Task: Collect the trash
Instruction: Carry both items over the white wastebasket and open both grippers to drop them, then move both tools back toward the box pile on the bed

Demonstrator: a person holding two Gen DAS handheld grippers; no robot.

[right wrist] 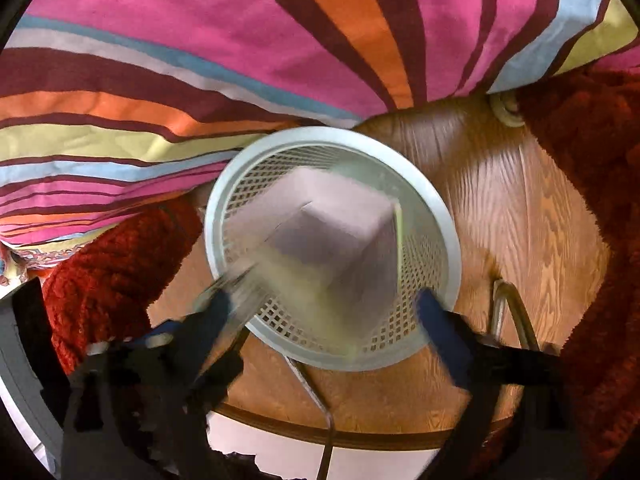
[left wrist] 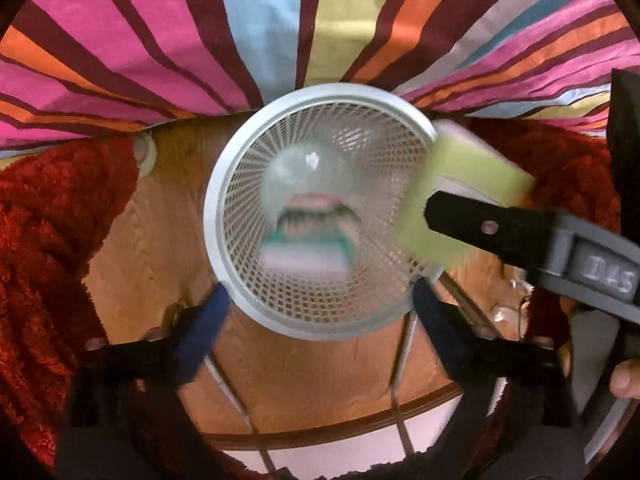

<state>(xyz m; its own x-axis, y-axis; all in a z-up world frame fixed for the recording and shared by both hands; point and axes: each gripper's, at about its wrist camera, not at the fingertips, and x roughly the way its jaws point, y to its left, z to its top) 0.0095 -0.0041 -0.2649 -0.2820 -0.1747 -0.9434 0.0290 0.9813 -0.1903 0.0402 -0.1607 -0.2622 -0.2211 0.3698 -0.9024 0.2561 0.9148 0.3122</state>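
Note:
A white mesh wastebasket point(left wrist: 224, 184) stands on the wooden floor, seen from above in both views. In the left wrist view a clear plastic bottle point(left wrist: 304, 184) with a green label shows blurred inside the basket, loose. My left gripper point(left wrist: 320, 312) is open just above the basket's near rim, its blue fingers apart from the bottle. A pale carton with green sides point(right wrist: 332, 232) hangs blurred over the basket point(right wrist: 444, 216) mouth. My right gripper point(right wrist: 326, 316) is open around it, the right pad apart from it. One finger point(left wrist: 480, 226) of the right gripper shows beside the carton point(left wrist: 460, 176).
A striped bedcover point(left wrist: 260, 32) hangs just behind the basket. Red shaggy rug point(left wrist: 48, 220) lies on both sides of the wooden floor point(right wrist: 520, 220). Thin metal legs point(left wrist: 400, 360) rise near my grippers. A person's fingertip point(left wrist: 624, 376) shows at the right edge.

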